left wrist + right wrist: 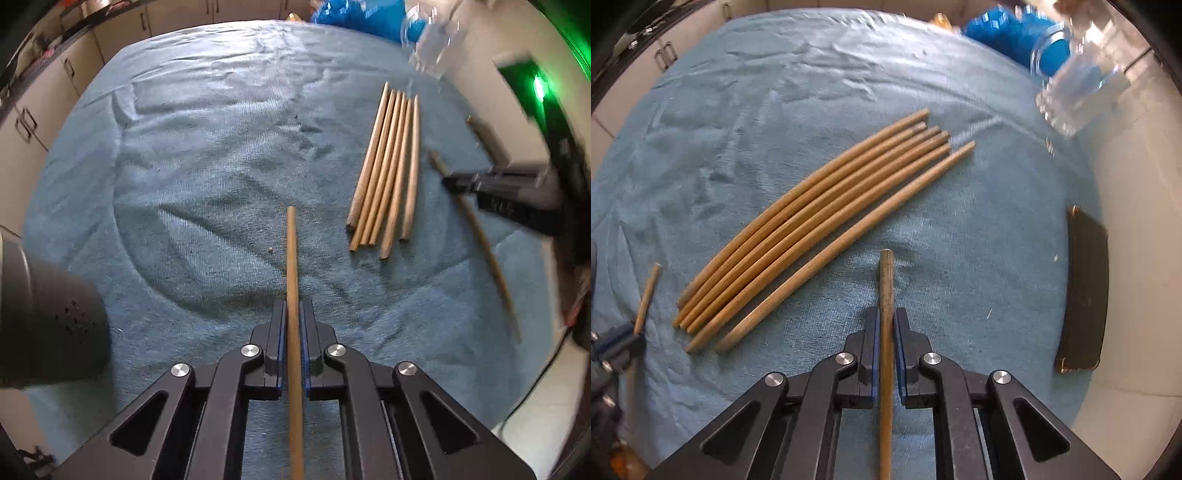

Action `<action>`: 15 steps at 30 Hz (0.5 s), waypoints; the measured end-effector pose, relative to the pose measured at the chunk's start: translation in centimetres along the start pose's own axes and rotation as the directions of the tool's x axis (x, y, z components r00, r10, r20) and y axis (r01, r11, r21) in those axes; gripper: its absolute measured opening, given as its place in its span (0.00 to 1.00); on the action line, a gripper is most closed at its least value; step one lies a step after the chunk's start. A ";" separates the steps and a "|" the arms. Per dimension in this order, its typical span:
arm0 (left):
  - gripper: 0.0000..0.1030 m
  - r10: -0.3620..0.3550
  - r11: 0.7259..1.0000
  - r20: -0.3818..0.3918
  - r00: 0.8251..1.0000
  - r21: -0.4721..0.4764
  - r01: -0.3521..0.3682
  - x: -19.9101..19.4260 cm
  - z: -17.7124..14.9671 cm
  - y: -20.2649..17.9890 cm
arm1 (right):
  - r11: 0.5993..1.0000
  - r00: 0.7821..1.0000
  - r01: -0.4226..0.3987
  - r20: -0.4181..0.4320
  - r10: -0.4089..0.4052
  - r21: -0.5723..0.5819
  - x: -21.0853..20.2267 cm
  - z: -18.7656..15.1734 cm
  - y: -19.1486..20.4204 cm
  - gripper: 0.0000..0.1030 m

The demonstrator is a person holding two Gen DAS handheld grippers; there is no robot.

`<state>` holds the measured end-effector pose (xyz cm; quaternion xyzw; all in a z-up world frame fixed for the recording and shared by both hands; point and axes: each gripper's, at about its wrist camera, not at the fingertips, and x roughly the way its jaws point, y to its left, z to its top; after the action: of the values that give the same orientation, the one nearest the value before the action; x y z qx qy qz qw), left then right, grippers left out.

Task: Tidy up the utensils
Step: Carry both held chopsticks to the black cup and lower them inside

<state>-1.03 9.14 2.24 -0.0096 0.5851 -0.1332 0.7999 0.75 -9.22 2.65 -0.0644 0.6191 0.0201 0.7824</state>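
My left gripper (294, 305) is shut on a wooden chopstick (291, 254) that points straight ahead over the blue towel (207, 155). In the right wrist view it sits at the left edge, left gripper (622, 340), with that chopstick (648, 291) in its jaws. My right gripper (886, 314) is shut on another chopstick (886, 280). The left wrist view shows the right gripper (451, 181) at the right, with its blurred chopstick (487, 254) slanting down. A row of several chopsticks (388, 170) (812, 229) lies side by side on the towel between the two grippers.
A dark perforated cup (48, 321) stands at the near left. A clear glass jar (1078, 85) (434, 40) and a blue object (1004, 29) sit at the far right. A dark flat slab (1084, 291) lies at the towel's right edge. Cabinets (44, 103) line the left.
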 end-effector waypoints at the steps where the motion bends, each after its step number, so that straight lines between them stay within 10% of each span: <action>1: 0.06 -0.022 1.000 0.021 1.000 -0.019 0.022 -0.4 -0.5 0.4 | 1.000 1.000 -0.014 0.021 0.014 0.010 -0.4 -0.9 -0.2 0.08; 15: 0.06 -0.081 0.992 0.343 0.936 -0.066 0.110 -8.2 -5.4 1.5 | 0.964 0.904 -0.226 0.398 0.153 0.142 -8.8 -7.8 -1.5 0.08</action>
<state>-8.12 13.20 7.98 -0.0943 0.4423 -0.1437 0.8802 -8.62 -11.29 9.53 0.0744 0.4565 0.0509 0.8851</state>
